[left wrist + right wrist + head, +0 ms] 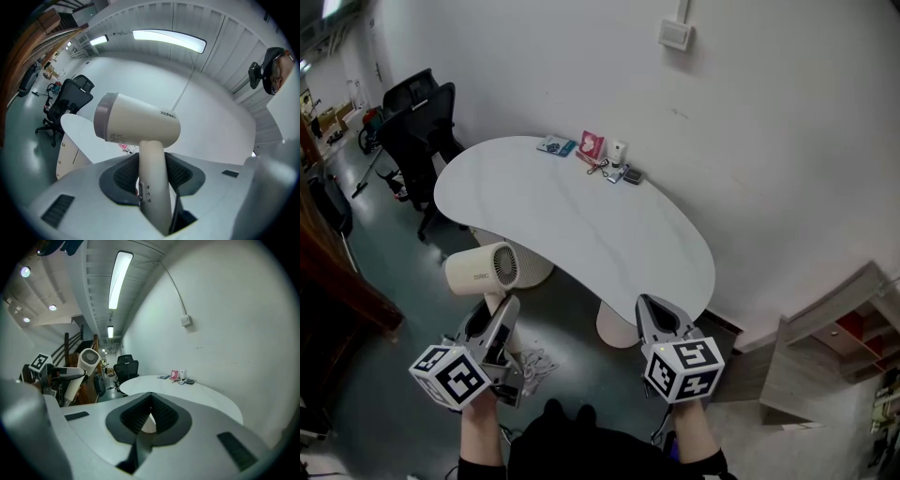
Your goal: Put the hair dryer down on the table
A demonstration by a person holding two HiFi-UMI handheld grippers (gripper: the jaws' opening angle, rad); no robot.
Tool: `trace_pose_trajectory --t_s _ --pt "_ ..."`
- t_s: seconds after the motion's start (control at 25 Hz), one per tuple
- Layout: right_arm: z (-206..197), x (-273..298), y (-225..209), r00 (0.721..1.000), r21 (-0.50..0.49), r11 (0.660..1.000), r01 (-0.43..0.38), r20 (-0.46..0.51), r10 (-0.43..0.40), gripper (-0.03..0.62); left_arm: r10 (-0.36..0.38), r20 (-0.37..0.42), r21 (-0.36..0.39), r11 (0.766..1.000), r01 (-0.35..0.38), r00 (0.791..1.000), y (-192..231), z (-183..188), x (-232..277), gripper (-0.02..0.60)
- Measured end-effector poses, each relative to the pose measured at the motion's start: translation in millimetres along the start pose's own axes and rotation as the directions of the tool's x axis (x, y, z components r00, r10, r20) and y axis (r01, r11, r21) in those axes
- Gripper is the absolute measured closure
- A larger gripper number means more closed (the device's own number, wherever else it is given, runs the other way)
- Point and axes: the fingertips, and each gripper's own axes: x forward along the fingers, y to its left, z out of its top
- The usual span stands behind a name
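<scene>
A cream hair dryer (483,268) hangs in the air just off the near left edge of the white curved table (581,225), over the floor. My left gripper (492,328) is shut on its handle, with the barrel above the jaws. In the left gripper view the handle (152,187) stands upright between the dark pads and the barrel (140,124) lies across, pointing right. My right gripper (661,323) hovers near the table's front edge, shut with nothing in it (150,404). In the right gripper view the hair dryer (82,363) is at the left, air grille facing the camera.
Small items sit at the table's far edge by the wall: a pink card (592,145), a small white bottle (619,153), keys and a dark object (630,175). A black office chair (417,127) stands at the far left. A wooden shelf unit (834,347) is at the right.
</scene>
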Motion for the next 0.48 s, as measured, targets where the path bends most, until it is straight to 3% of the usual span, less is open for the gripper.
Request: trace_pose_trajectory --t_s 0.48 --pt "-0.7 -13.2 -24.4 0.998 0.009 0.998 0.063 0.003 -0.063 0.592 -0.003 0.012 0.032 0.999 0.003 1.0 -13.2 4.3 8.5 0.413"
